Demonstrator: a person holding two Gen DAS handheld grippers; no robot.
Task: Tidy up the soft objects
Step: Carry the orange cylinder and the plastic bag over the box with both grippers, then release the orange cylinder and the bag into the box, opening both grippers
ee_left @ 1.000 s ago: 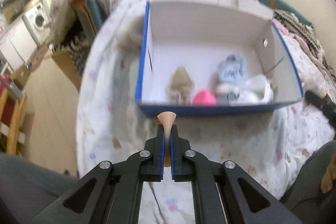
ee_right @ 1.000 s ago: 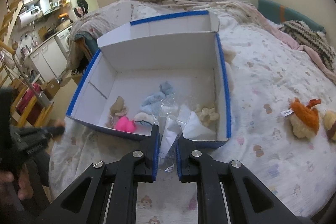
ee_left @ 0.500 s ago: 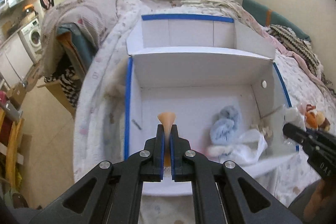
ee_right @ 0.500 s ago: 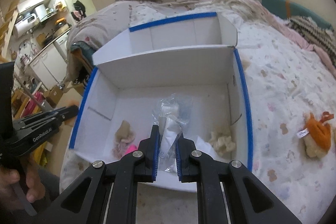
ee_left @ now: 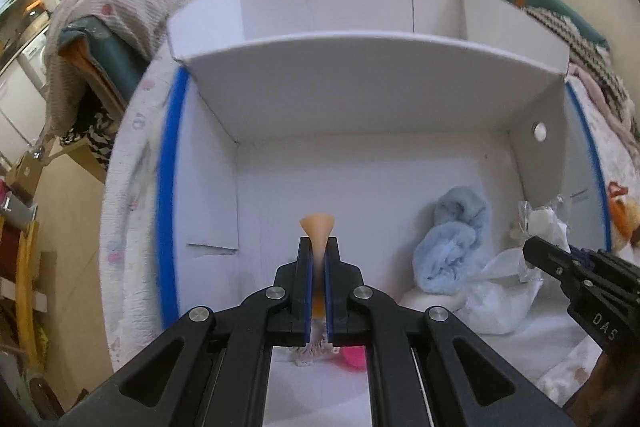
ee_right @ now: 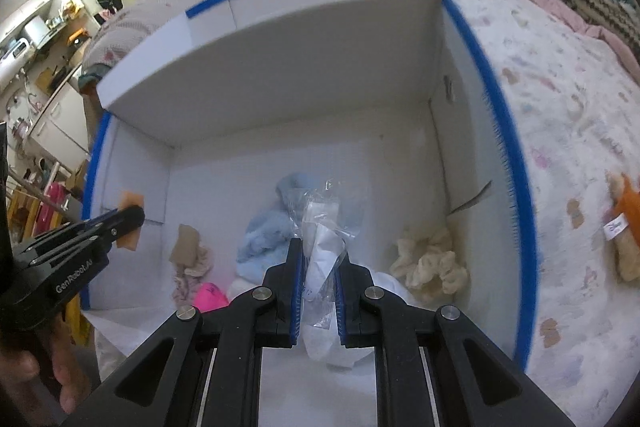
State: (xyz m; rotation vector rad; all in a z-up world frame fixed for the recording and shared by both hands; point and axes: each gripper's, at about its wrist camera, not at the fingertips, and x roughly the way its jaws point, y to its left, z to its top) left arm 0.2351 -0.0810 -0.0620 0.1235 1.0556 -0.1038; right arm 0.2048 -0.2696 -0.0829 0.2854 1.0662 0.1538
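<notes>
While both tools hung over the open white box (ee_left: 372, 99), the step in hand looked to be the drop-off of two soft items into it.

From the left wrist camera, the left gripper (ee_left: 316, 255) had its jaws drawn nearly together on a thin peach-orange piece (ee_left: 317, 227), whose flared end stuck out past the tips, above the bare left part of the box floor. A blue towel (ee_left: 452, 239) lay to the right on the floor, with a crumpled white bag (ee_left: 500, 299) near it, and a pink ball (ee_left: 354, 357) showed at the near edge under the tool. At the right edge the right gripper (ee_left: 536, 251) reached in, carrying a clear packet (ee_left: 540, 223).

From the right wrist camera, that gripper's jaws stood a little apart, pinching the clear packet, which held something white. Below it lay the blue towel, a cream fluffy toy (ee_right: 430, 263) to the right and a tan-and-pink toy (ee_right: 190, 255) to the left. An orange plush (ee_right: 624, 227) sat outside the box on the patterned bedspread (ee_right: 560, 99).

Next, each tool would probably need to open over free floor, then one could fetch the orange plush.
</notes>
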